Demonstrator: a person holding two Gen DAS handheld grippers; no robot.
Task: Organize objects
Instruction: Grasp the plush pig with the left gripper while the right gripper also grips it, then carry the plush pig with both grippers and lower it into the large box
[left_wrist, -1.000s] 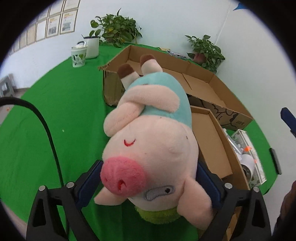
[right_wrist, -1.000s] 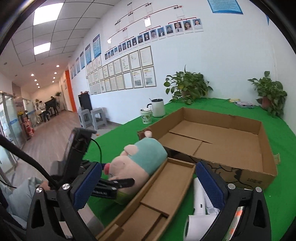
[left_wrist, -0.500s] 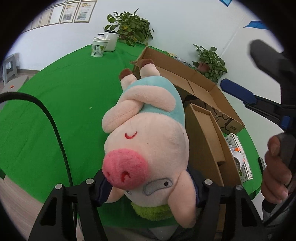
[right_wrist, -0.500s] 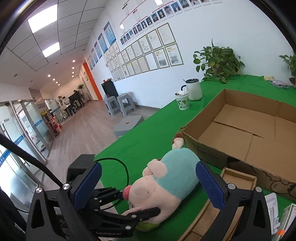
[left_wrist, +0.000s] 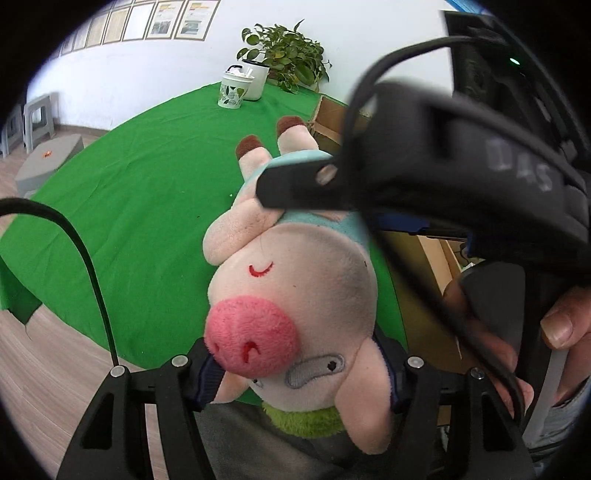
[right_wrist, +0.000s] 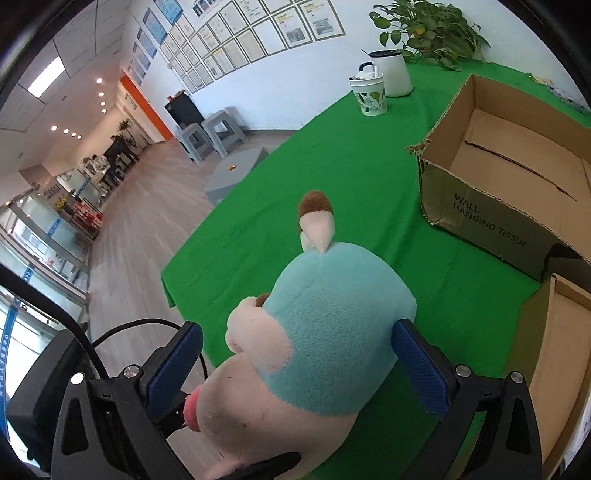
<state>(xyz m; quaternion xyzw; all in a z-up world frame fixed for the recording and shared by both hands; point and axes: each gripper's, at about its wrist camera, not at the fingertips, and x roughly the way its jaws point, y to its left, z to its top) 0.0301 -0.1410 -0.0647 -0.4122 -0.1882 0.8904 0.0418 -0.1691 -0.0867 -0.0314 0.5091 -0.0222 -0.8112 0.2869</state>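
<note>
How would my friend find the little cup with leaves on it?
Start at the green cloth-covered table and look to its far edge by the wall, near the leafy potted plant. There stands a white jug, and just in front of it the small white cup with green leaf pattern; only the cup has printed leaves.

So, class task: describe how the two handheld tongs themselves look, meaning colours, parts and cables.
Both tongs, left and right, have black angular frames with silver bolts and blue ribbed pads. A black cable loops off the left one. The right one's body bears faint grey lettering.
</note>
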